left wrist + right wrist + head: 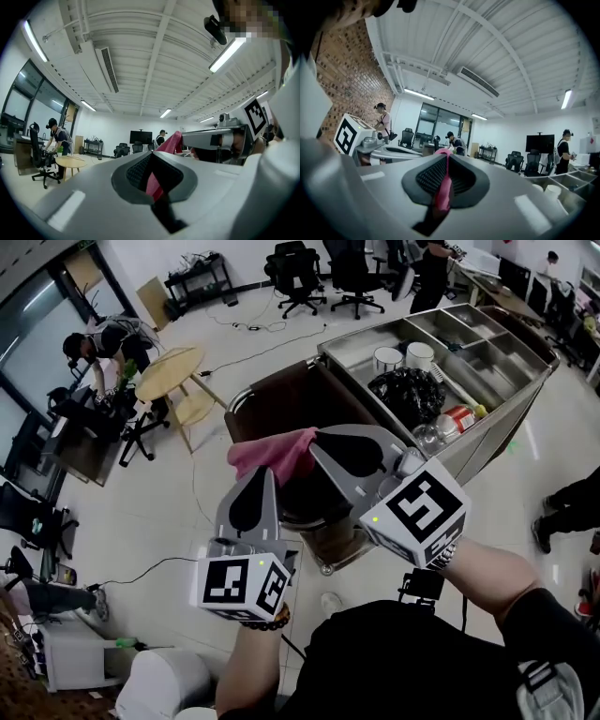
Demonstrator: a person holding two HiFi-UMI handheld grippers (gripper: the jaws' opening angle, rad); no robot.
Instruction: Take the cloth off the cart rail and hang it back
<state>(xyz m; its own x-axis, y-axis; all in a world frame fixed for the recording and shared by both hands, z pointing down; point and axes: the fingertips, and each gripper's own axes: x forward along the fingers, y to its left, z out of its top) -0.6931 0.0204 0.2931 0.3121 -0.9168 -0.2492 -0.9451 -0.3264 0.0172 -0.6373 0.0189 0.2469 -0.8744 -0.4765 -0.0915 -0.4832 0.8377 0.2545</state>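
Head view, L claw [269, 474] + R claw [316, 440] pinch pink cloth [266, 454], cart [487, 439] w/ cups [387, 359], black bag [409, 396]

Cloth [272, 451] partly hidden behind left hand-held gripper [265, 472], cart [511, 413] near end covered

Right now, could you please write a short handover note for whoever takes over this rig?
Left tongs: shut on one end of the pink cloth.
Right tongs: shut on the cloth's other end.
Where: the cloth is held up in the air between the two tongs, above the near end of the cart. It looks clear of the rail.
Done: cloth taken off the rail.
Left: lower it over the rail, drape it evenly, then open both tongs and draw back.
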